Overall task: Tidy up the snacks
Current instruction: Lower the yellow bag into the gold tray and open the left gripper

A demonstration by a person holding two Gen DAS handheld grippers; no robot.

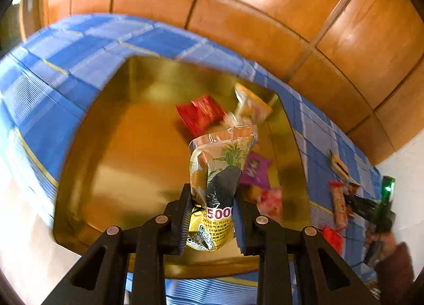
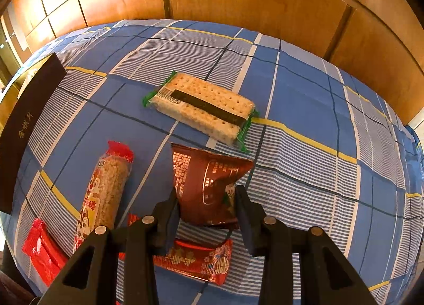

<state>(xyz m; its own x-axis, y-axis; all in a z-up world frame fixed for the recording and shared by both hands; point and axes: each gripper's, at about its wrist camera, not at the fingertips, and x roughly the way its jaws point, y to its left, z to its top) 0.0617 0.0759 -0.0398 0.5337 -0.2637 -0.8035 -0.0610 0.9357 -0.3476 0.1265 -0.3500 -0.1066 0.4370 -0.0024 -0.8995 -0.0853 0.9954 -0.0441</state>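
Your left gripper (image 1: 212,215) clenches a snack pouch (image 1: 221,170) over the gold tray (image 1: 111,146), left half bare, packets piled right. Your right gripper (image 2: 208,212) grasps a brown packet (image 2: 209,183).

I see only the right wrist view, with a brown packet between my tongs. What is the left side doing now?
Observer: The left tongs are shut on a yellow and clear snack bag.
Operator: Where is it?
Observer: Over a gold tray on the blue checked cloth.
Operator: Is the tray empty?
Observer: No. A red packet, a purple packet and a few other blurred snacks lie in it.
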